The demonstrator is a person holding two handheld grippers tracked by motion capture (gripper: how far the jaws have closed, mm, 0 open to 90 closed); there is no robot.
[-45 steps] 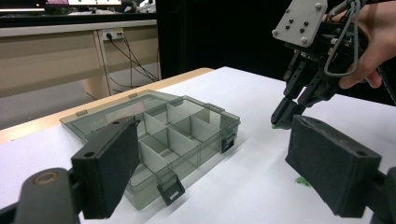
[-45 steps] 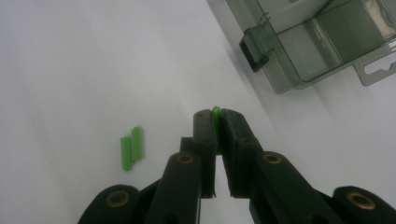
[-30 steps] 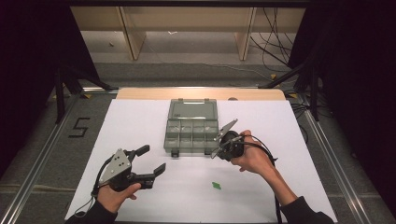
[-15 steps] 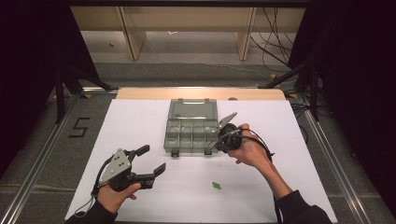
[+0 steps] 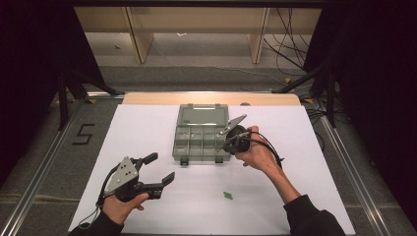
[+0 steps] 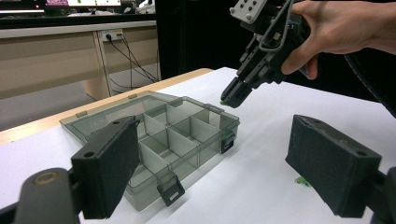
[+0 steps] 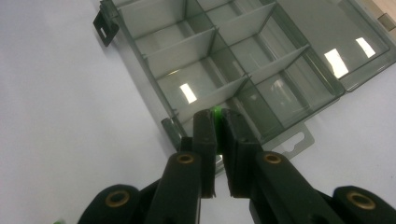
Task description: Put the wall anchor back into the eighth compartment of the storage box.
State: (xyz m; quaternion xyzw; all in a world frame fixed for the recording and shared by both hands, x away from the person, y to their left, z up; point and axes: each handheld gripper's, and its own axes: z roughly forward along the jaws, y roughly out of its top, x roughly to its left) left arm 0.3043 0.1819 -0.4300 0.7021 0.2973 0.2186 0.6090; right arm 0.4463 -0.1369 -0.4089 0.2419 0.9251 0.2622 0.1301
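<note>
Green plastic is showing as a small piece (image 7: pixel 216 112) pinched between the fingers of the right gripper (image 5: pixel 231 140), which are clamping together on it just above the near right corner of the clear compartment box (image 5: pixel 199 142). The box is lying open on the white bench (image 5: pixel 147 128) toward the far edge, lid folded back. A second green piece (image 5: pixel 227 195) is lying nearer the front edge. The left gripper (image 5: pixel 156 169) is hovering near the front left, fingers standing wide apart on nothing.
</note>
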